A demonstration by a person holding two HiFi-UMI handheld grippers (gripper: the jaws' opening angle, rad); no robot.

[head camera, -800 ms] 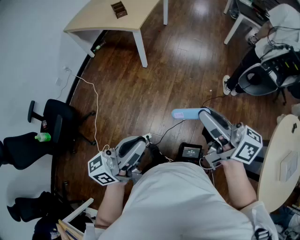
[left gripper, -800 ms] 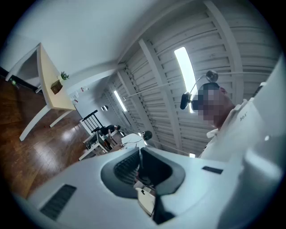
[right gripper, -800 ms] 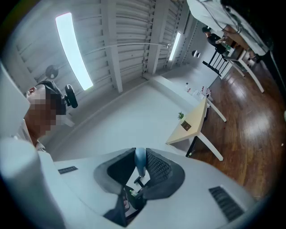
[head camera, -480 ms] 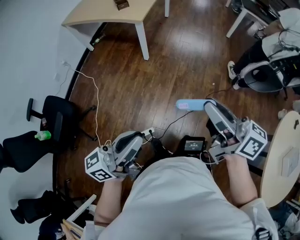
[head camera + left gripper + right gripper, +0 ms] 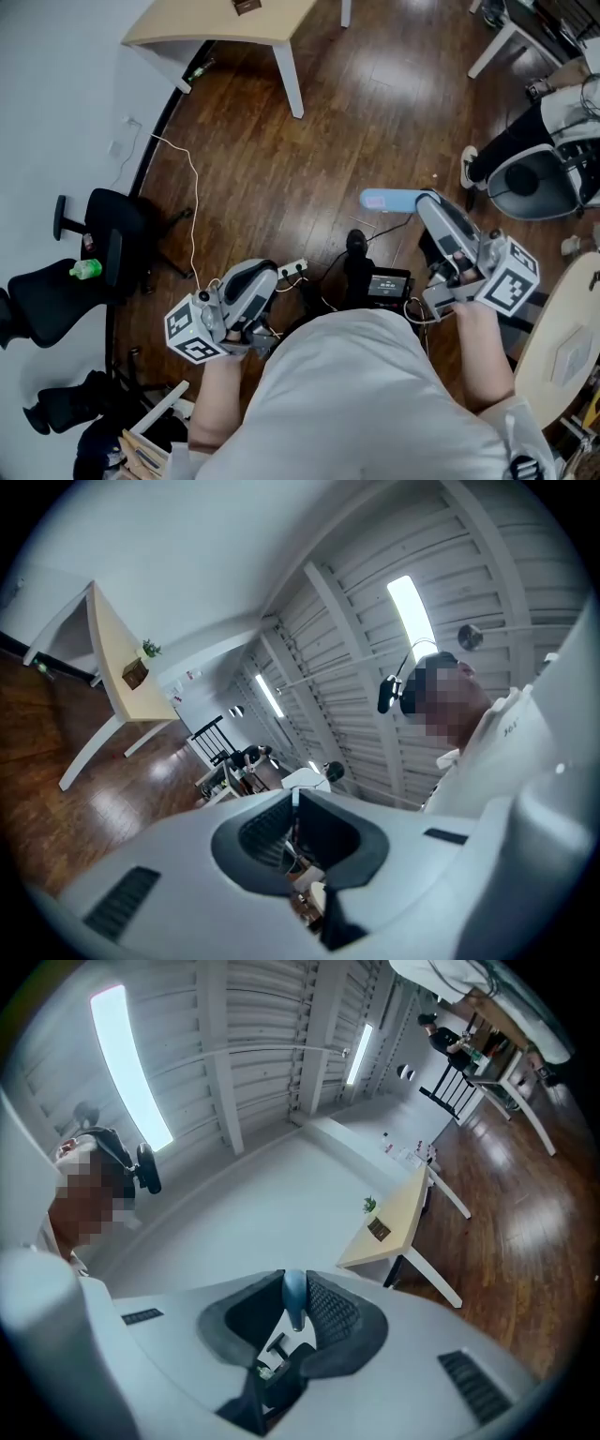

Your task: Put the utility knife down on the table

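Observation:
A light blue utility knife (image 5: 387, 200) sticks out leftward from my right gripper (image 5: 427, 202), held level above the dark wooden floor. In the right gripper view the knife's blue end (image 5: 294, 1301) stands between the two ribbed pads, which are shut on it. My left gripper (image 5: 261, 278) hangs low at the left, close to the person's body, its jaws together with nothing in them (image 5: 293, 803). A pale wooden table (image 5: 211, 28) stands far off at the top, with a small brown box (image 5: 246, 6) on it. The same table (image 5: 398, 1222) lies ahead in the right gripper view.
A black office chair (image 5: 108, 246) and a green bottle (image 5: 86, 272) are at the left. A white cable (image 5: 192, 202) runs to a power strip (image 5: 292, 270). A screened device (image 5: 384, 284) lies on the floor. Another person sits at the upper right (image 5: 539, 141). A round tabletop's rim (image 5: 539, 361) is at the right.
The head view has shifted. The right gripper with the knife has drifted slightly right and up in the picture; the left gripper has sunk a little to the left. Both grips are unchanged.

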